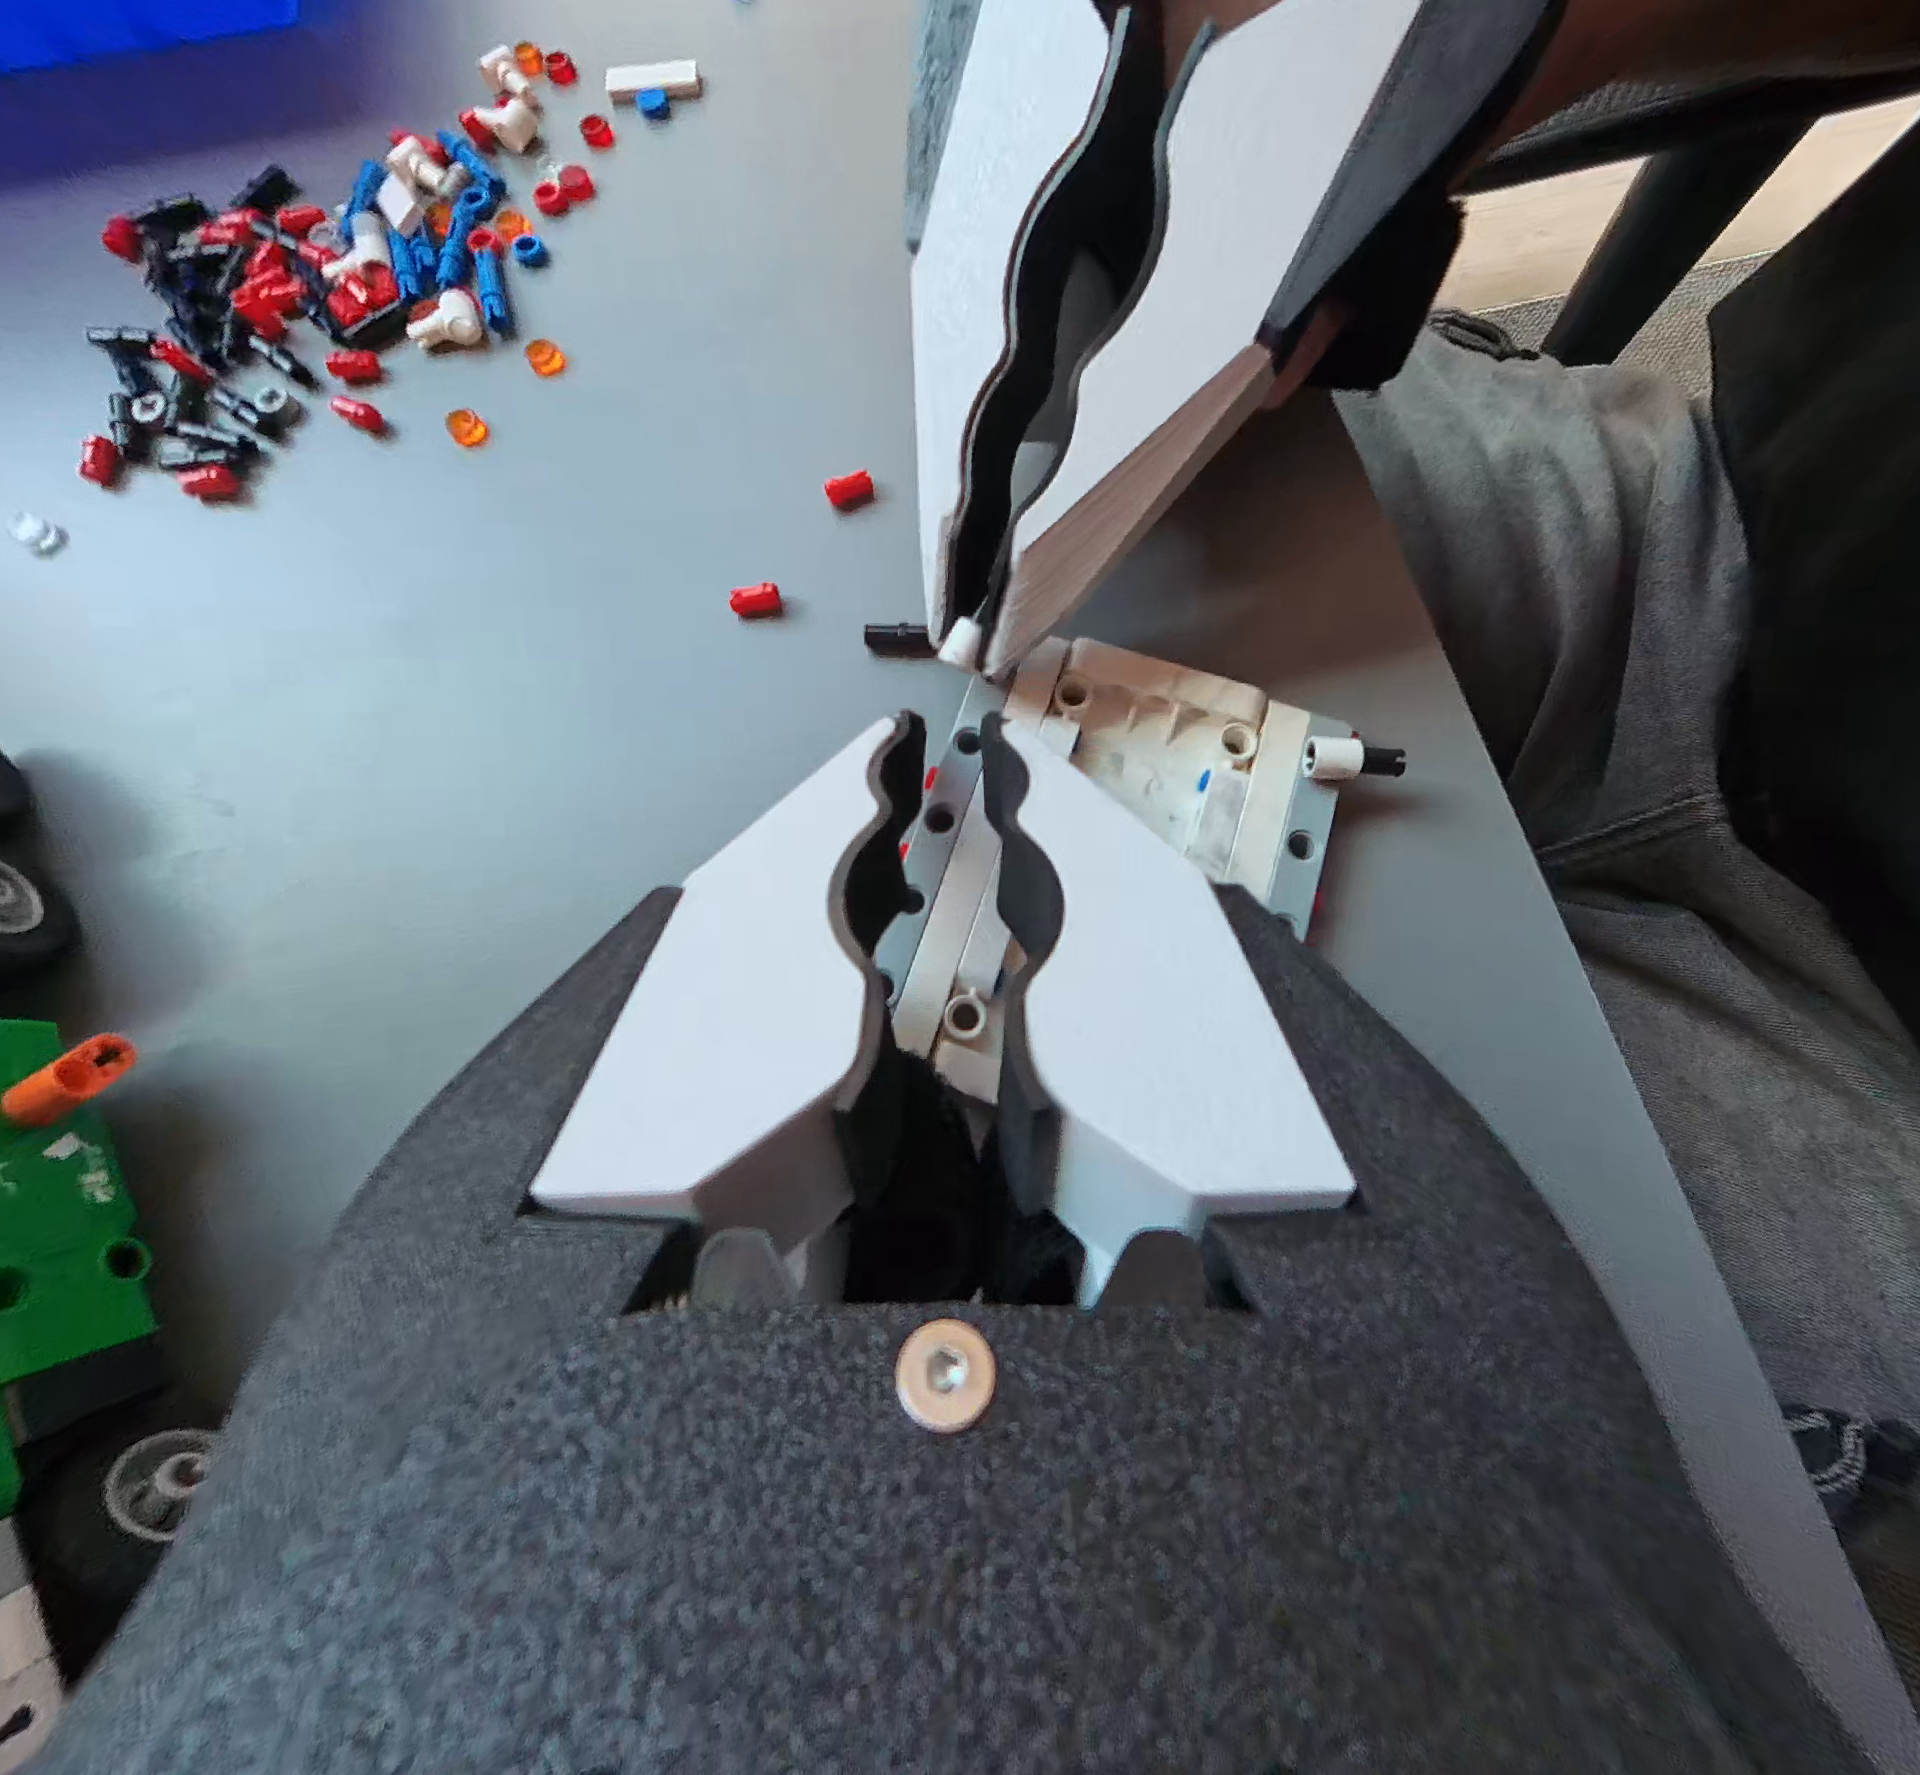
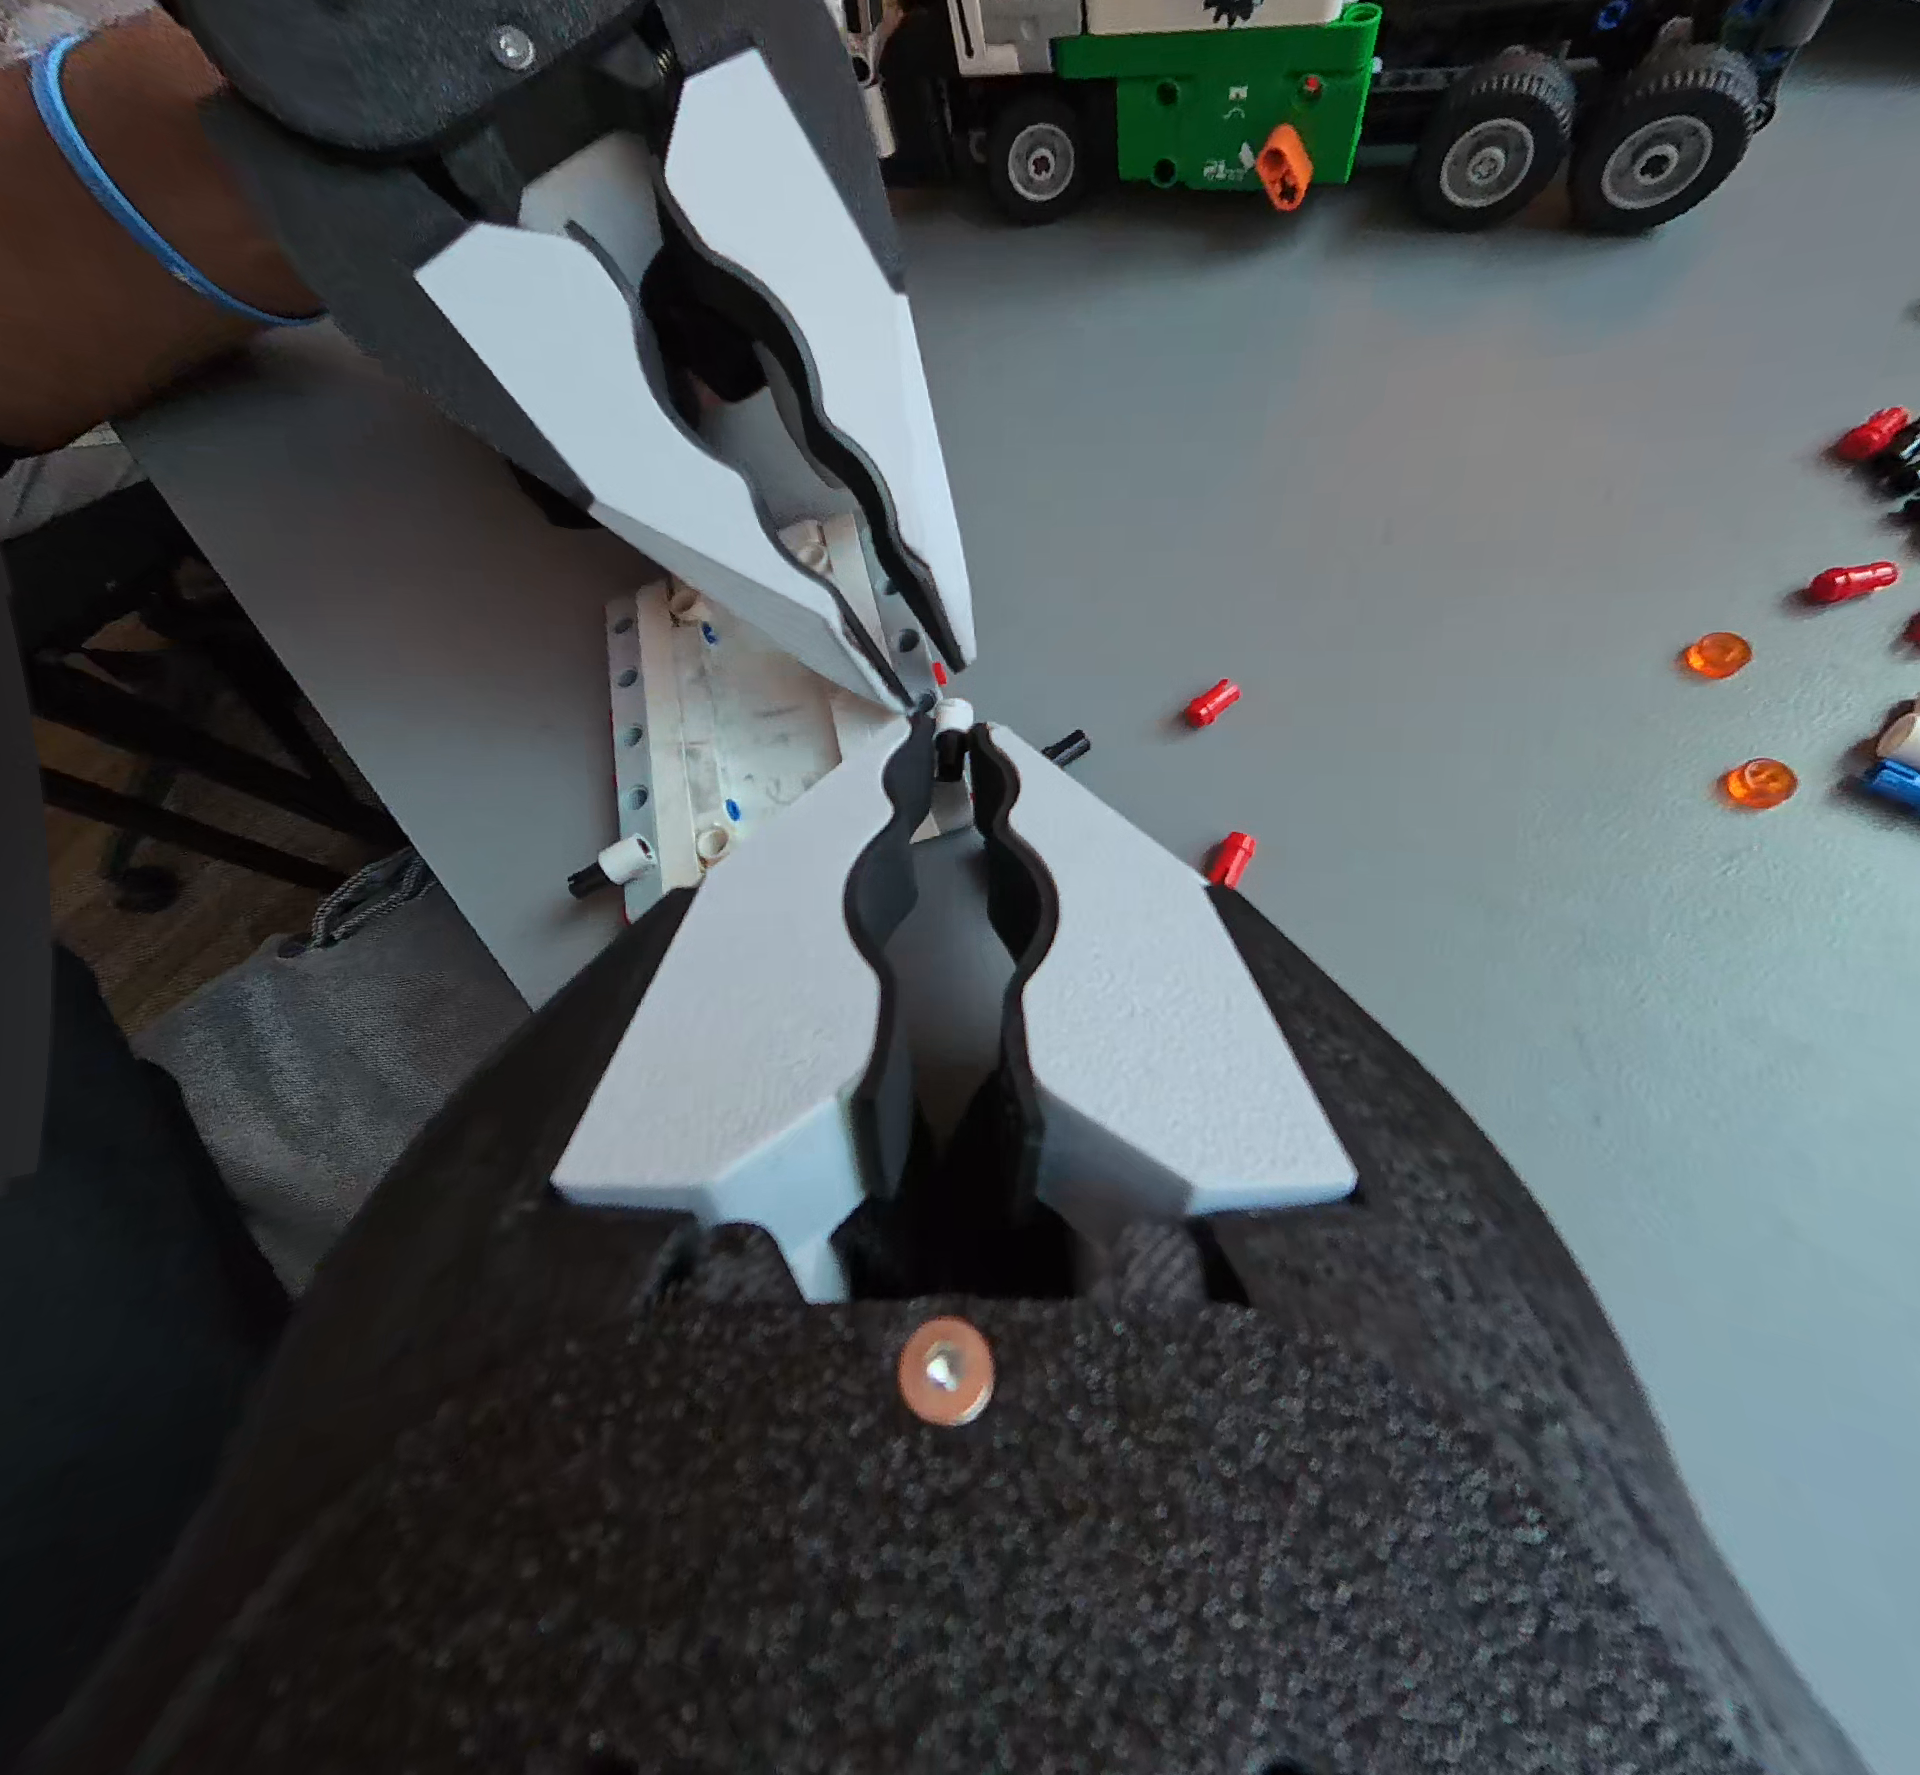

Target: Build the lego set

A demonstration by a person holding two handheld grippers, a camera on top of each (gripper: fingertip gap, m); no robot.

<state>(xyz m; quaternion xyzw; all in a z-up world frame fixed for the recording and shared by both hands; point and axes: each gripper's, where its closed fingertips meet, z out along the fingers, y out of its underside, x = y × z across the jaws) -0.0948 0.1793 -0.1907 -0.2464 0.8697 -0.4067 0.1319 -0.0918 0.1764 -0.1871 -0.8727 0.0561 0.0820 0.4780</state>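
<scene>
A flat grey-and-white Lego assembly [image 1: 1153, 769] lies by the table's near edge and also shows in the right wrist view [image 2: 717, 717]. My left gripper [image 1: 951, 738] is shut on its grey beam [image 1: 945, 894]. My right gripper [image 2: 953, 743] is shut on a small white bush with a black pin [image 2: 953, 719] and holds it at the assembly's corner, tip to tip with the left gripper [image 2: 930, 686]. In the left wrist view the right gripper [image 1: 971, 645] comes down from above with the white bush [image 1: 961, 639].
A pile of loose red, blue, black and white pieces [image 1: 312, 271] lies at the far left. Stray red pins [image 1: 755, 600] [image 2: 1212, 702], a black pin [image 2: 1068, 745] and orange studs [image 2: 1716, 656] lie near. A part-built truck [image 2: 1195, 11] stands behind. The table edge [image 1: 1475, 686] runs beside the person's lap. My two grippers' fingertips are within a few centimetres of each other.
</scene>
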